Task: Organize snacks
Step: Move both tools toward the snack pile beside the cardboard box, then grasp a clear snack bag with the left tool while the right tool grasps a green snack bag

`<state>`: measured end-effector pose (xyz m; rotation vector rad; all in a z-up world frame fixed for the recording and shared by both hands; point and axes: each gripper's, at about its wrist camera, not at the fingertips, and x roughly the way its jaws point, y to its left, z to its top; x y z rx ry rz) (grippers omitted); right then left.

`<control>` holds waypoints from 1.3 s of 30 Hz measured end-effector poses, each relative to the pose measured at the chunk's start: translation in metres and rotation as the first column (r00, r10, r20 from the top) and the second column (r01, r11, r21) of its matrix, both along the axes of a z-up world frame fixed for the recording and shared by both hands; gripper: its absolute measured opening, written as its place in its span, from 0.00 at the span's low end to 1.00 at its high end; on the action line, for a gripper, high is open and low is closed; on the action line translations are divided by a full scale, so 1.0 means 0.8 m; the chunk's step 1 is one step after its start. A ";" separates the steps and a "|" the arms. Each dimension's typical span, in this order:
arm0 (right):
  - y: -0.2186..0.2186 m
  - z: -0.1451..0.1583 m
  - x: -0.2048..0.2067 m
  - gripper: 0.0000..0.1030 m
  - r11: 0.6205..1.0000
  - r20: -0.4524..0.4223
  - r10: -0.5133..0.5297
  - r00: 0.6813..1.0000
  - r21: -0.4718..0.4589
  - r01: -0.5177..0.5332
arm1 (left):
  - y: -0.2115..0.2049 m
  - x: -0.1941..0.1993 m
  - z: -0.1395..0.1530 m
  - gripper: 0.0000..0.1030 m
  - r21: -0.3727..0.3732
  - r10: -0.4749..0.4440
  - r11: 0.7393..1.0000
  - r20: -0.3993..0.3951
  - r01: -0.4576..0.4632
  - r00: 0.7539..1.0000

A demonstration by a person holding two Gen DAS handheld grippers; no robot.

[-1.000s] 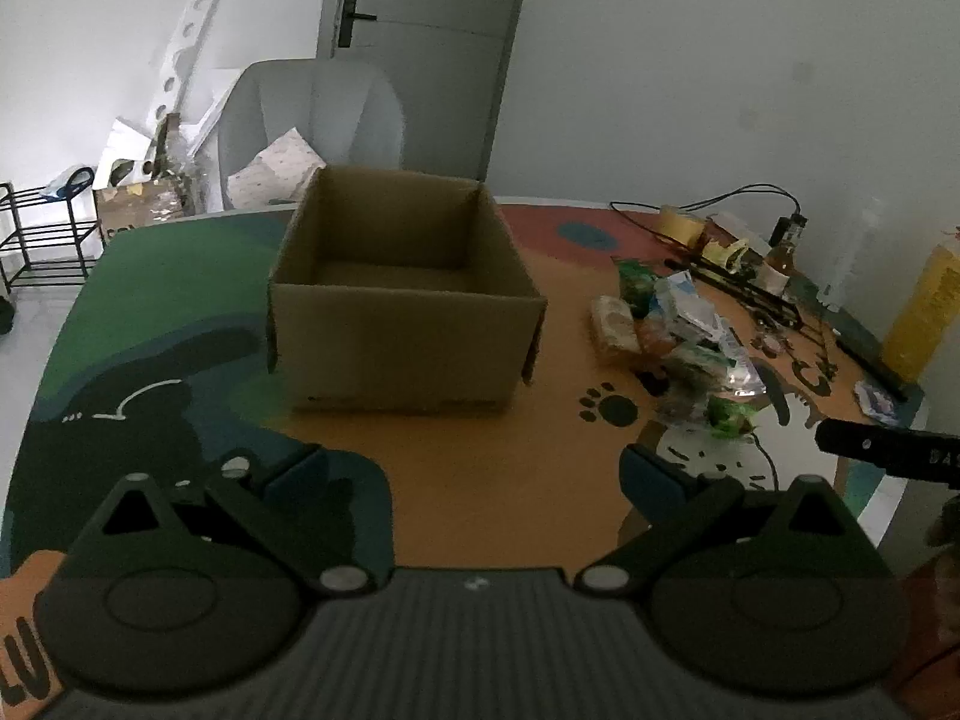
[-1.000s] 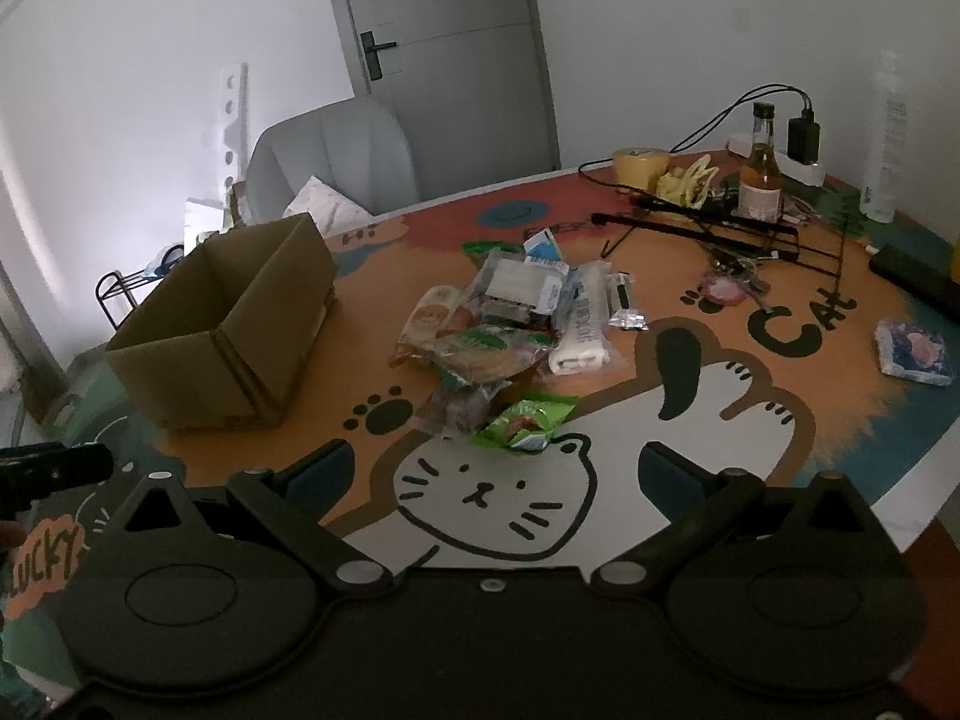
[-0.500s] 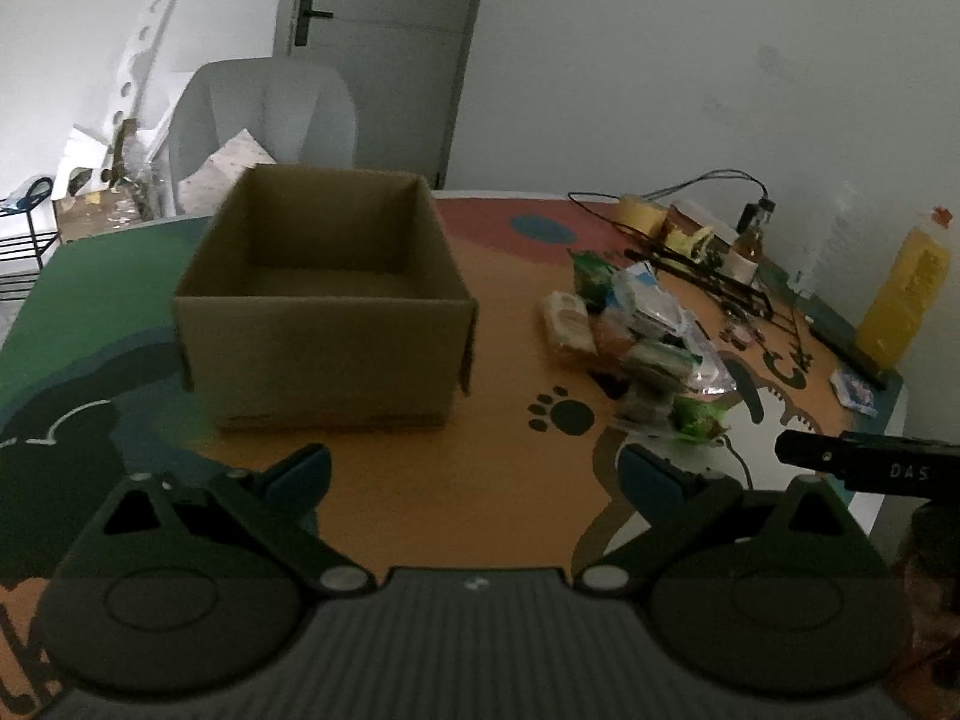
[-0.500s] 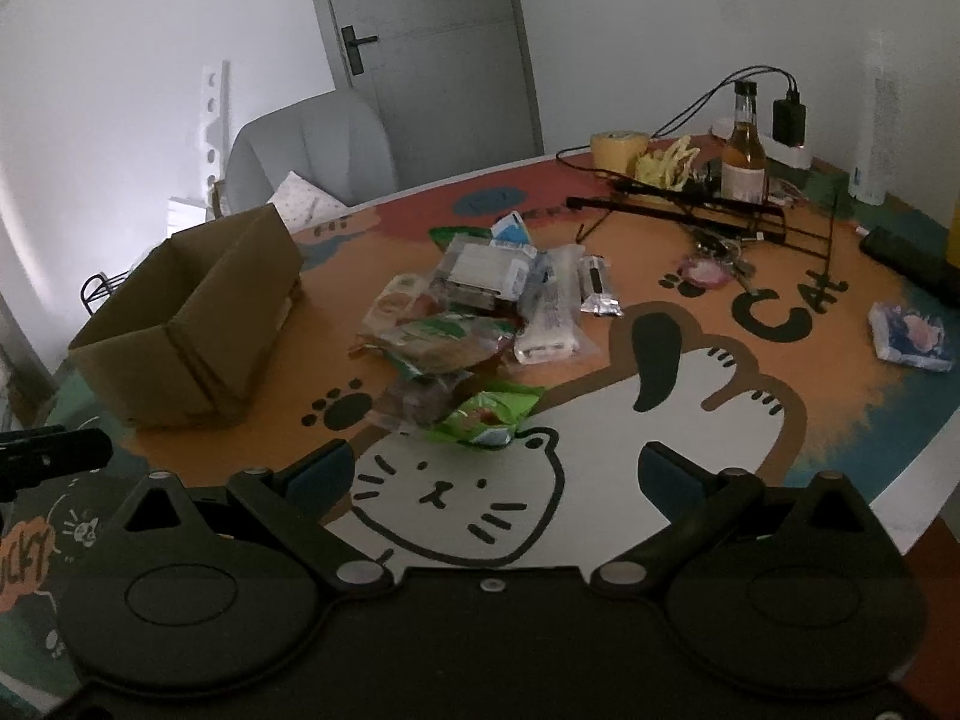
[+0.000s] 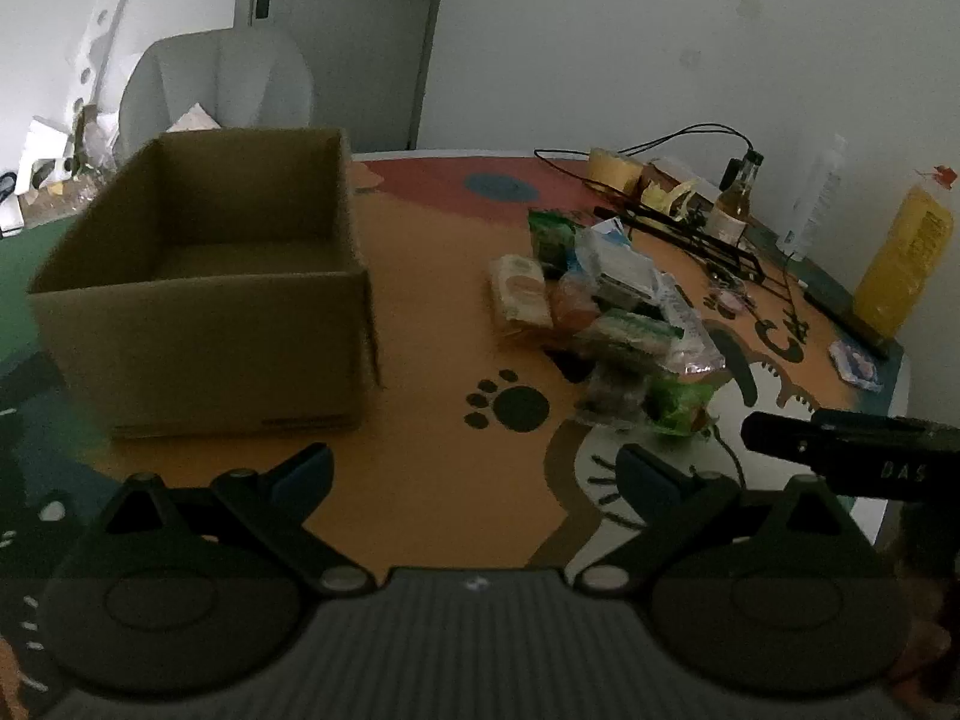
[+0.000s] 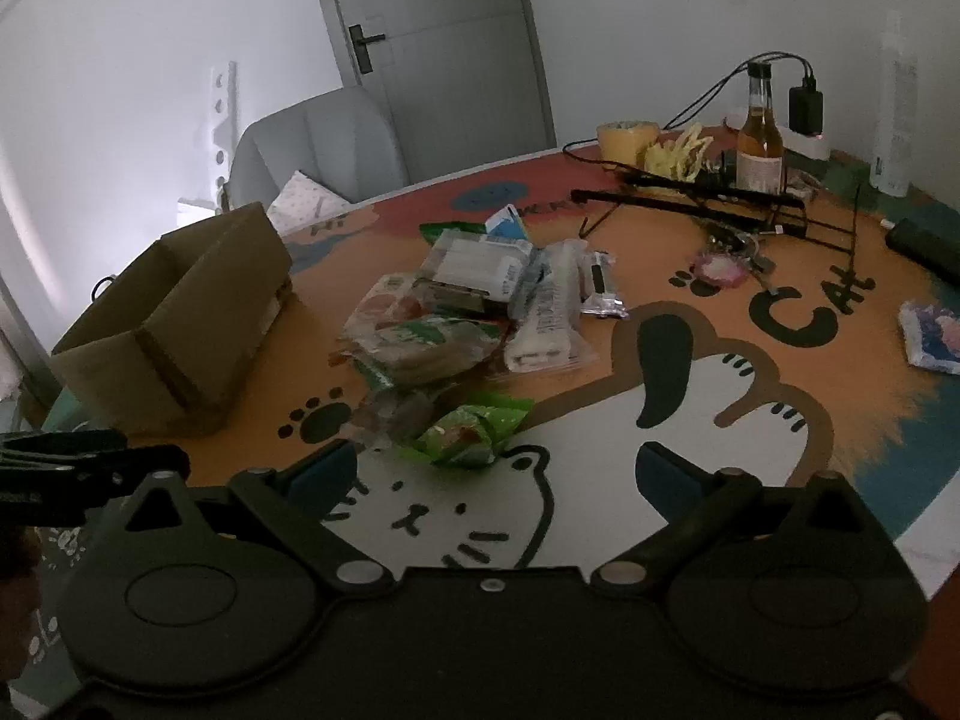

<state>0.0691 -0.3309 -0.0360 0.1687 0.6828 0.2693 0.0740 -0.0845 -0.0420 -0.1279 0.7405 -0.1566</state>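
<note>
Both hand-held grippers – left (image 5: pixel 474 468), right (image 6: pixel 495 465) – hang wide open over the tabletop (image 6: pixel 690 420), holding nothing. Its cartoon cat mat carries the snack pile (image 6: pixel 474 306) mid-table; the green packet (image 6: pixel 465 429) lies nearest. Left of that, the cardboard box (image 5: pixel 210 276) looks empty inside. Behind – grey chair (image 6: pixel 318 144), door (image 6: pixel 444 30).

Bare table (image 5: pixel 432 354) between cardboard box (image 5: pixel 204 276) and snack pile (image 5: pixel 606 324); box top open; bottles beyond
</note>
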 end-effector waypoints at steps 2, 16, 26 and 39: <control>-0.003 -0.004 0.006 0.92 1.000 -0.007 0.002 1.000 0.008 -0.002 | -0.007 0.007 -0.003 0.97 -0.002 -0.009 1.000 -0.001 0.009 1.000; -0.022 -0.030 0.044 0.68 0.992 -0.075 0.007 0.997 0.127 0.002 | -0.044 0.047 -0.020 0.77 -0.015 -0.039 0.999 -0.020 0.039 0.999; -0.007 -0.041 0.062 0.46 0.986 -0.080 0.034 0.996 0.167 -0.020 | -0.050 0.071 -0.032 0.67 -0.050 -0.041 0.998 -0.037 0.040 0.998; -0.037 -0.038 0.048 0.27 0.989 -0.087 -0.009 0.996 0.145 0.021 | -0.088 0.091 -0.043 0.68 -0.065 -0.120 0.991 -0.048 0.117 0.992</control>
